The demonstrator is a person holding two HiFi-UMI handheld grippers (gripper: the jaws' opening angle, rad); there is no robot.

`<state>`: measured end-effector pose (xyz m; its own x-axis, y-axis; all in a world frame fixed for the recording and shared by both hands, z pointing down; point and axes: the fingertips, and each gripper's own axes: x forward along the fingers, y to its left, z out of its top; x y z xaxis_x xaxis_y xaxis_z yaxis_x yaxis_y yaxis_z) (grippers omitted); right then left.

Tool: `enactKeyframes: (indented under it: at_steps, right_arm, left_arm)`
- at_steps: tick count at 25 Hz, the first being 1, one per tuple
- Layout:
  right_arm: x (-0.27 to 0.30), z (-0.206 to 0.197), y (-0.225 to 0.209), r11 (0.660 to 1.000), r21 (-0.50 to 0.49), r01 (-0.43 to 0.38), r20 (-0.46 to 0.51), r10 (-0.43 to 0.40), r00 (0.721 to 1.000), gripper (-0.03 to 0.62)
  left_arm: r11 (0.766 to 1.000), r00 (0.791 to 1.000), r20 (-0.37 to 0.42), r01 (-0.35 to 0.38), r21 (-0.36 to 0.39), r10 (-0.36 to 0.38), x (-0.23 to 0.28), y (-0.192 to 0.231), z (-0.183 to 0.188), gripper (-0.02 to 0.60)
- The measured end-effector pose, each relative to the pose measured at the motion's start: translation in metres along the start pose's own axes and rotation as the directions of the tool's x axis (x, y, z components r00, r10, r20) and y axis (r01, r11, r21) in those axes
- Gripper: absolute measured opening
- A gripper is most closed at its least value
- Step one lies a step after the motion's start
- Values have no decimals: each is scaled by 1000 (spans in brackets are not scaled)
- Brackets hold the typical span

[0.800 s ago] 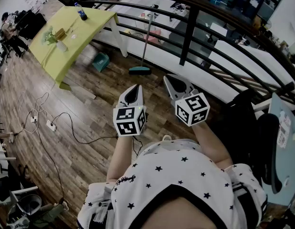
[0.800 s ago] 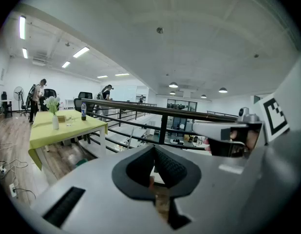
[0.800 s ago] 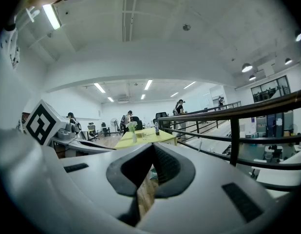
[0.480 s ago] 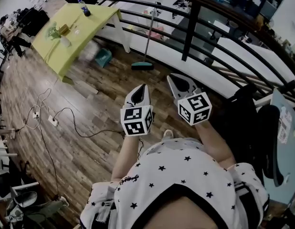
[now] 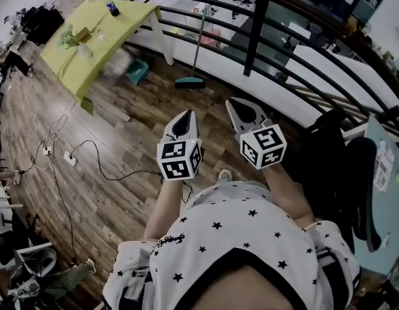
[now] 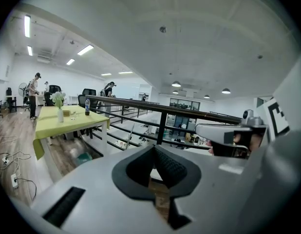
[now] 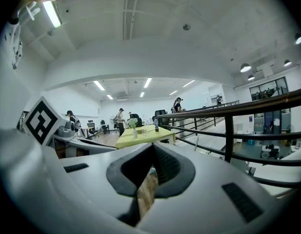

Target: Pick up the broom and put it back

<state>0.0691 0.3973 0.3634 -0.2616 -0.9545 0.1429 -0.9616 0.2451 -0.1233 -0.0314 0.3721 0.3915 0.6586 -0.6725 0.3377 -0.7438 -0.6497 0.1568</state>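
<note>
The left gripper (image 6: 153, 146) has its jaws pressed together at the tips, with nothing between them; only wood floor (image 5: 122, 134) shows through the gap behind the pads. The right gripper (image 7: 151, 146) is closed the same way, its jaws meeting at the tips and holding nothing. In the head view the two grippers sit side by side in front of the person's star-patterned shirt (image 5: 232, 231), the left a little lower than the right, both pointing away from the body and towards the black railing (image 5: 256, 34).

The broom (image 5: 188, 82) is well apart from both grippers, beyond them on the floor. It stands nearly upright, its teal head on the boards and its pale handle leaning against the railing bars.

Left of the broom a yellow-green table (image 5: 90, 57) stands near the railing, carrying a bottle (image 5: 110, 6) at its far end and a small vase of flowers (image 5: 75, 42). A teal bin (image 5: 137, 72), blurred, sits on the floor between the table and the broom. Cables (image 5: 64, 154) trail across the boards at the left. A dark chair (image 5: 332, 166) stands at the person's right
</note>
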Motion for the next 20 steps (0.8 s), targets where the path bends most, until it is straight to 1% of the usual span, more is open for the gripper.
enactKeyframes:
  at_steps: [5,8,11,15,20]
  right_arm:
    - [9,1,-8,1000,-1,-9,-5,9,1000,-8]
    - [18,3,-13,999,7,-32,-4,32,999,-6]
    - [24,1,-16,999,-7,-48,-11,48,999,-6]
    - [28,3,-26,999,-4,-48,-15,48,999,-6]
    - [28,7,-36,999,11,-47,-4,47,999,-6]
  left_arm:
    - [1000,1000,-1,-5,1,5,12,4,4,12]
    - [1000,1000,1,-4,-3,4,21,8,7,12]
    - [1000,1000,1,-3,-8,3,29,10,7,12]
    - [1000,1000,6,-3,-19,3,37,8,11,12]
    - [1000,1000,-9,-9,-25,9,43,6,8,12]
